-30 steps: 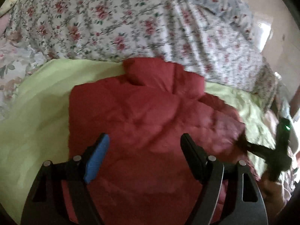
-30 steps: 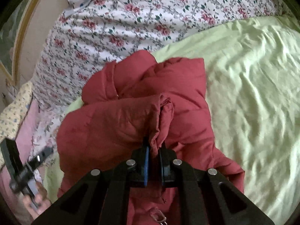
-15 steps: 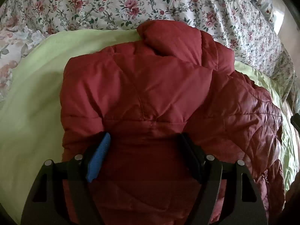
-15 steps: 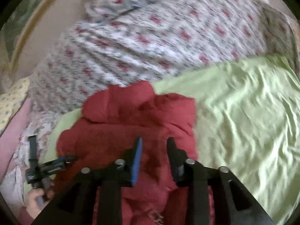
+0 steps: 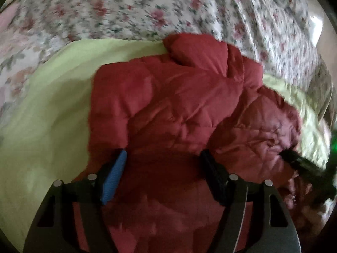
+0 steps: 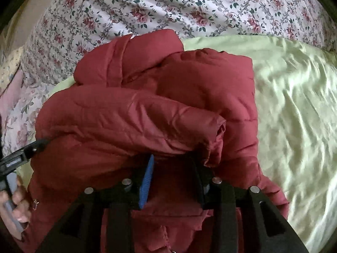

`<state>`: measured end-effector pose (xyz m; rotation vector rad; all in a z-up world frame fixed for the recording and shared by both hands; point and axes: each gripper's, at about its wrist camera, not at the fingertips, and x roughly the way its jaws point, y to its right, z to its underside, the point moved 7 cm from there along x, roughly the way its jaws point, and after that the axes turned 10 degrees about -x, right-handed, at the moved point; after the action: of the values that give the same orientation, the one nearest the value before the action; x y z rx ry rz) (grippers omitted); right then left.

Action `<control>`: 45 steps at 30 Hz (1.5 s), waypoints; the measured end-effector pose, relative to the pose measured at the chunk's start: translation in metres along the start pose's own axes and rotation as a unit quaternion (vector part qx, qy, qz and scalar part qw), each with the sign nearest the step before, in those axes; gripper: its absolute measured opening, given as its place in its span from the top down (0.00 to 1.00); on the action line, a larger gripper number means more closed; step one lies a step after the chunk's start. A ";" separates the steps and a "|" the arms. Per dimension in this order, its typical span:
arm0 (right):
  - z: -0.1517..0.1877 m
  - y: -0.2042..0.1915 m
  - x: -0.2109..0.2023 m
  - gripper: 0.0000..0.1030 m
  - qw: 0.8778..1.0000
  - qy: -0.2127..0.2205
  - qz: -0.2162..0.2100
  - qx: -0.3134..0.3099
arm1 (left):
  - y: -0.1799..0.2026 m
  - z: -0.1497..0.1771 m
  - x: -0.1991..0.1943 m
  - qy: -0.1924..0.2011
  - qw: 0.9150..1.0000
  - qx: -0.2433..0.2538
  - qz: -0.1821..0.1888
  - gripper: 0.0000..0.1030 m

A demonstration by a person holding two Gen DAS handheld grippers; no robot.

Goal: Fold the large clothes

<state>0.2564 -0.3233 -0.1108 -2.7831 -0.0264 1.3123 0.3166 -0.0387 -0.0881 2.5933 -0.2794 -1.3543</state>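
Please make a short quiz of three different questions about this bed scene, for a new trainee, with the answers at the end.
1. True or false: the dark red quilted puffer jacket lies directly on the white rose-print floral bedcover.
2. Multiple choice: what sits between the pads of the right tongs? A) a pillow B) red jacket fabric C) nothing but green sheet
3. Fill in: the folded sleeve lies ____ the jacket body.

Key
1. False; it lies on the pale green smooth sheet.
2. B; the pads are apart, not pressing on it.
3. across
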 end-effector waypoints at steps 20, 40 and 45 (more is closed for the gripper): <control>0.007 -0.008 -0.033 0.61 0.999 0.003 -0.027 0.030 | -0.023 0.010 0.015 -0.034 0.999 -0.016 -0.022 0.24; 0.076 0.000 -0.145 0.40 0.995 0.025 -0.071 0.064 | -0.057 0.073 -0.085 -0.033 0.998 -0.045 0.016 0.24; 0.097 0.013 -0.171 0.35 0.995 0.036 -0.055 0.081 | -0.074 0.093 -0.103 -0.037 0.998 -0.049 0.015 0.24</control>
<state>0.0730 -0.3386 -0.0414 -2.6497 -0.0649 1.1341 0.1874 0.0506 -0.0784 2.4540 -0.2555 -1.4184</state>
